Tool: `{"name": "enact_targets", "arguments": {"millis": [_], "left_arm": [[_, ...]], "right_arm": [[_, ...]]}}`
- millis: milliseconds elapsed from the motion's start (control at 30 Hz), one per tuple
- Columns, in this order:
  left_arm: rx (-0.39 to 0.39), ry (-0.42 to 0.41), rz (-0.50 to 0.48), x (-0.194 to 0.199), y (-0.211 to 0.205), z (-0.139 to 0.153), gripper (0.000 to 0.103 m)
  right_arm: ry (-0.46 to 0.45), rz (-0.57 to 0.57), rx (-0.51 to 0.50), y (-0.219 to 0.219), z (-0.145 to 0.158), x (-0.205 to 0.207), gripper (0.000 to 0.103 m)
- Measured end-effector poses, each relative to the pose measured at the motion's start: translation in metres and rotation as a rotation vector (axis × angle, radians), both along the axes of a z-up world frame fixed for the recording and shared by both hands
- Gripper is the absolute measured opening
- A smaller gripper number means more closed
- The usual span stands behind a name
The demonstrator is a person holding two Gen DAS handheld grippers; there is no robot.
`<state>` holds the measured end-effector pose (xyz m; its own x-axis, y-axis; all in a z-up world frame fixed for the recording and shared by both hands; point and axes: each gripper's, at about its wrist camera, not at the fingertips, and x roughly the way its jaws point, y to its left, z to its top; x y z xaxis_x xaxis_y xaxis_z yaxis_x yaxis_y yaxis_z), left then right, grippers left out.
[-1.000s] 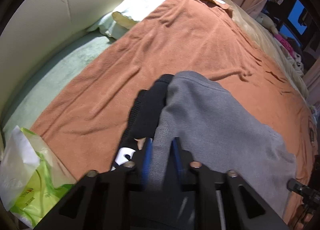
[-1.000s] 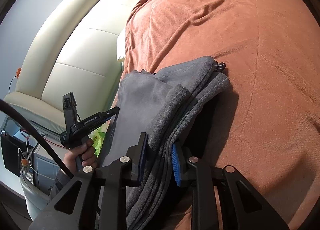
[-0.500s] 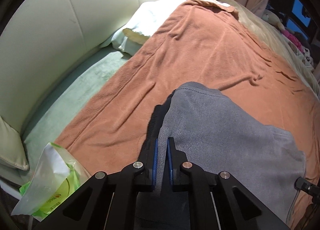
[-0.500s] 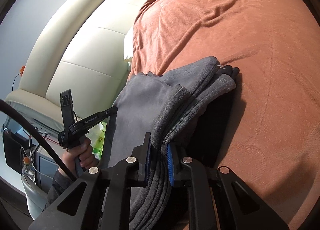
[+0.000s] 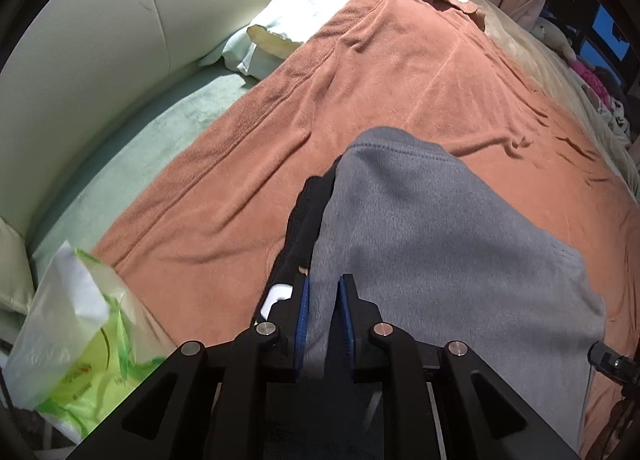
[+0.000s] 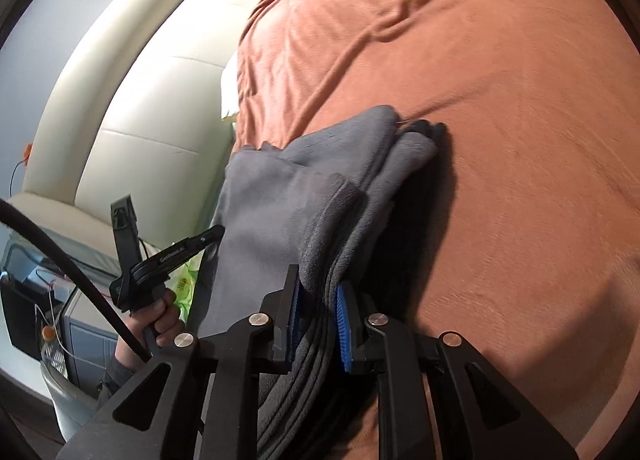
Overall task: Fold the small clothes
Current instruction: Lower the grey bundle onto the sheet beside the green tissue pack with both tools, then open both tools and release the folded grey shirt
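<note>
A folded grey fleece garment (image 5: 420, 244) lies on the rust-orange blanket (image 5: 360, 92), with a black garment (image 5: 306, 216) under its left edge. My left gripper (image 5: 325, 300) has the near left edge of the grey fleece between its blue pads, which touch the cloth while the jaws are opening. In the right wrist view the thick folded grey fleece (image 6: 288, 196) runs down between the pads of my right gripper (image 6: 318, 312). Those jaws are opening too, with the pads still against the layers. A hand (image 6: 160, 312) holds the left gripper's handle at the fleece's left side.
A cream padded headboard (image 5: 100, 40) curves along the left, with a pale green sheet (image 5: 120, 164) and pillows (image 5: 280, 32) beside it. A green and white plastic bag (image 5: 76, 336) sits at the near left bed edge. More bedding and clothes lie at the far right (image 5: 592, 76).
Both pairs of jaws narrowed on the grey fleece half a second ago and have since widened back to about their earlier gap. The left view has tilted, showing more headboard.
</note>
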<state>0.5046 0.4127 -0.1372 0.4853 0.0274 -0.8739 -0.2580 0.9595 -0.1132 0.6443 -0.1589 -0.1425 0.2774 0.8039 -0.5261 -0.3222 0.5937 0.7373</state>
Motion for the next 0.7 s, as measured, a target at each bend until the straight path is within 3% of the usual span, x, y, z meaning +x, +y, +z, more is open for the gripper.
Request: {"name": "enact_targets", "arguments": {"millis": [167,367,500,700], "left_arm": [[0.026,0.012,-0.025,-0.023,-0.009,0.008,0.038],[0.032,0.051,-0.03,-0.063,-0.011,0.011,0.039],[0.042,0.082,-0.019,-0.09,-0.009,0.006,0.039],[0.035,0.065,0.005,-0.132,-0.004,0.01,0.039]], "right_arm": [[-0.028,-0.041,0.036,-0.026,0.022,-0.017,0.036],[-0.114,0.01,0.051,-0.034,0.045,-0.044,0.036],[-0.153,0.081,0.009,-0.023,0.048,-0.064,0.036],[-0.221,0.194,-0.062,0.006,0.054,-0.092,0.036]]}}
